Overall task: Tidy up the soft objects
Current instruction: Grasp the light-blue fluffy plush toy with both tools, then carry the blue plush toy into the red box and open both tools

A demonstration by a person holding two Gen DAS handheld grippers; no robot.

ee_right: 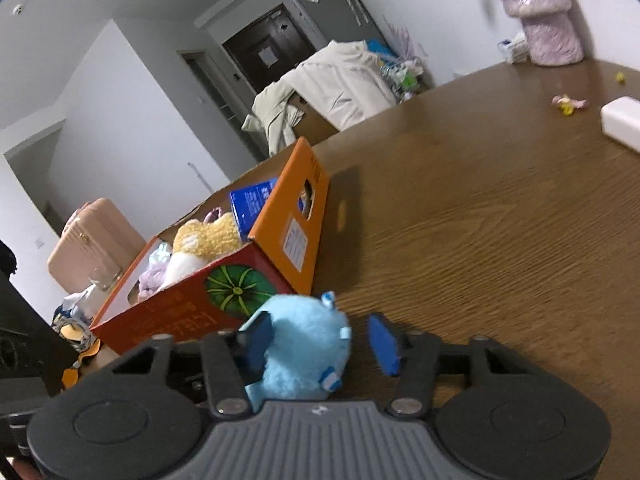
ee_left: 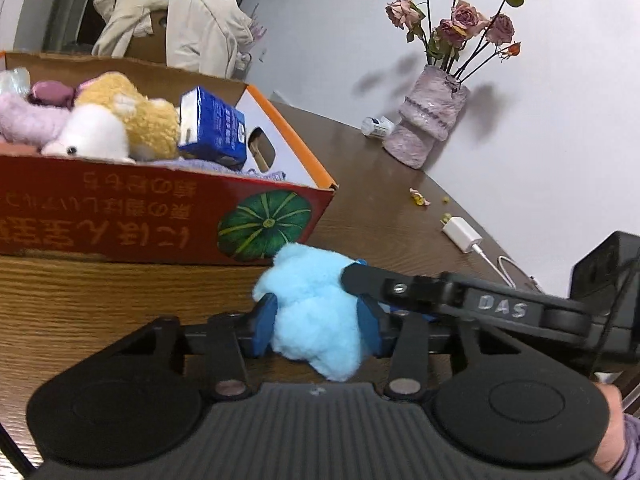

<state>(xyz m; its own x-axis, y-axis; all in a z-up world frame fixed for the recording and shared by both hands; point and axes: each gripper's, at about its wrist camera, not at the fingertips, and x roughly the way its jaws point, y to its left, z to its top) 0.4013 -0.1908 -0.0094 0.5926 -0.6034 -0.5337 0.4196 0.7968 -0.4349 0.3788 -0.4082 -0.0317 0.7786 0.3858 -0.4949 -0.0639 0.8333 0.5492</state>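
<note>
White-walled room, dark door (ee_right: pixel 264 54) at the back. Wood-grain table (ee_left: pixel 400 216) carries a red-orange cardboard box (ee_left: pixel 160 216) of plush toys, a pink fuzzy vase (ee_left: pixel 428 120) of dried roses and a white charger (ee_left: pixel 462 234). Light-blue plush (ee_left: pixel 316 304) sits just beside the box; left gripper (ee_left: pixel 318 316) clamps it. Right gripper (ee_right: pixel 322 340): one pad touches, other clear, not clamped.

You see a light blue plush toy (ee_left: pixel 316 312) between blue pads (ee_left: pixel 264 326). The cardboard box (ee_left: pixel 160 216) is red with a green striped pumpkin print and an orange end. Inside you find a yellow plush (ee_left: pixel 140 116), a white plush (ee_left: pixel 94 134) and a dark blue carton (ee_left: pixel 214 128). The table (ee_left: pixel 380 208) is brown woodgrain; the vase (ee_left: pixel 430 120) is pale pink.
</note>
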